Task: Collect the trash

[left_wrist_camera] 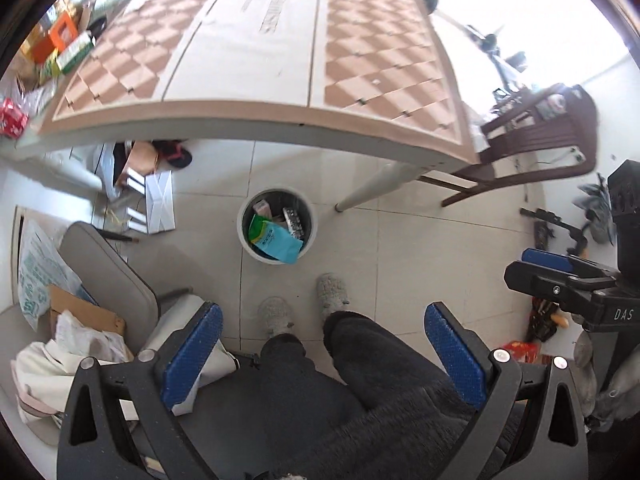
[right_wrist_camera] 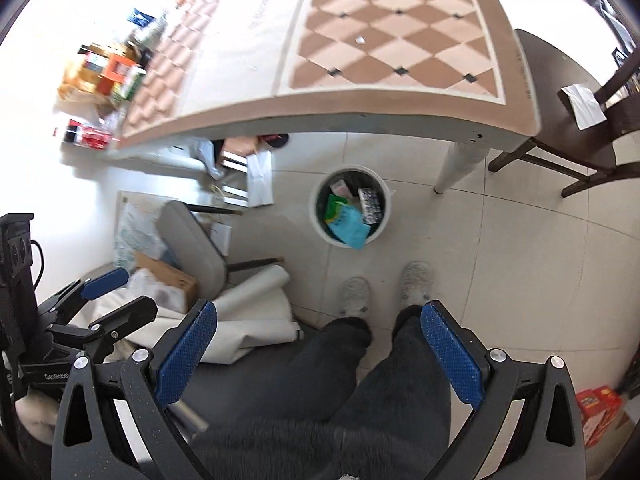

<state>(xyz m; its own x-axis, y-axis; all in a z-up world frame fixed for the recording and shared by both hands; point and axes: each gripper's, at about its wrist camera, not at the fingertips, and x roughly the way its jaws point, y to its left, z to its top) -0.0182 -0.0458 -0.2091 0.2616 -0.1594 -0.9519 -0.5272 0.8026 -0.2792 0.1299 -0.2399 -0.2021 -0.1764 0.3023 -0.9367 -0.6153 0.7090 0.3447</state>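
Note:
A round white trash bin (left_wrist_camera: 243,236) (right_wrist_camera: 318,224) stands on the floor just in front of the table's near edge. Inside it lie a green and blue packet (left_wrist_camera: 272,238) (right_wrist_camera: 344,220), a dark blister pack (left_wrist_camera: 295,220) (right_wrist_camera: 370,204) and a pink wrapper. My left gripper (left_wrist_camera: 324,356) hangs open above a person's legs, well short of the bin, with nothing between its blue pads. My right gripper (right_wrist_camera: 320,352) is likewise open and holds nothing. A tiny white scrap (right_wrist_camera: 360,40) lies on the tabletop.
The checkered table (left_wrist_camera: 248,60) (right_wrist_camera: 360,92) fills the upper half. A dark wooden chair (left_wrist_camera: 540,140) (right_wrist_camera: 560,128) stands at right with white paper (right_wrist_camera: 582,106) on its seat. A grey chair (left_wrist_camera: 108,276) and piled bags and boxes crowd the left. Slippered feet (left_wrist_camera: 304,304) stand near the bin.

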